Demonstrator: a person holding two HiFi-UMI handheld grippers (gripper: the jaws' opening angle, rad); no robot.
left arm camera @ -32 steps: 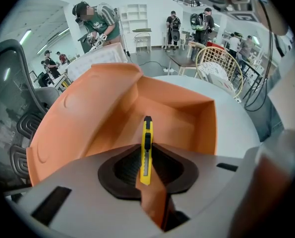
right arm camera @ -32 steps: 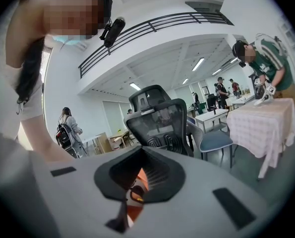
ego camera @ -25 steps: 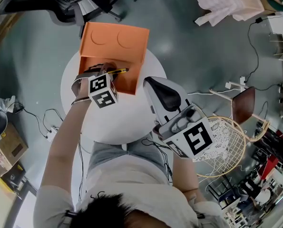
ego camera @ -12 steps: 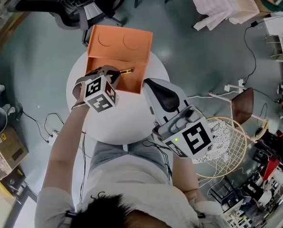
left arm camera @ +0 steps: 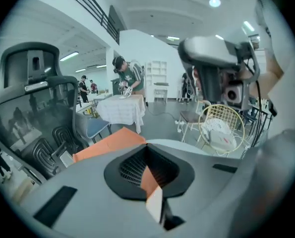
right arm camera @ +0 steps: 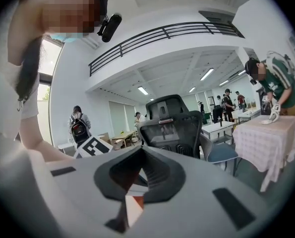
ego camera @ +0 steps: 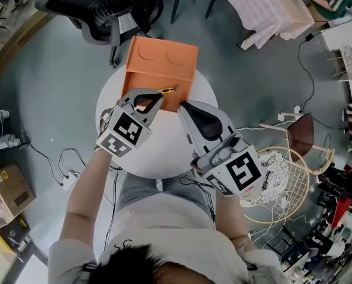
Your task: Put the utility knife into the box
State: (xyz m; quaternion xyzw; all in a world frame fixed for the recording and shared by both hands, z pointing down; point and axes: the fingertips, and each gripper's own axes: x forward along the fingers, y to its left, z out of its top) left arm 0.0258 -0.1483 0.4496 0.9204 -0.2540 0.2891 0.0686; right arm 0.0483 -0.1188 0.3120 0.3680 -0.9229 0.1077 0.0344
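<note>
Knife out of sight in both gripper views, grey jaw bodies filling the lower half of each. Part of the orange box (ego camera: 162, 70) interior covered by the left gripper (ego camera: 158, 94) in the head view. Box at the table's (ego camera: 164, 152) far edge, far end overhanging. Utility knife (ego camera: 167, 90) inside the box near its near right corner, just off the left gripper's tips; contact unclear. Left jaws pressed together, nothing pinched. Right gripper (ego camera: 183, 104) jaws likewise together and empty, tips beside the box's near right corner. White tabletop showing from the grippers to the near edge.
</note>
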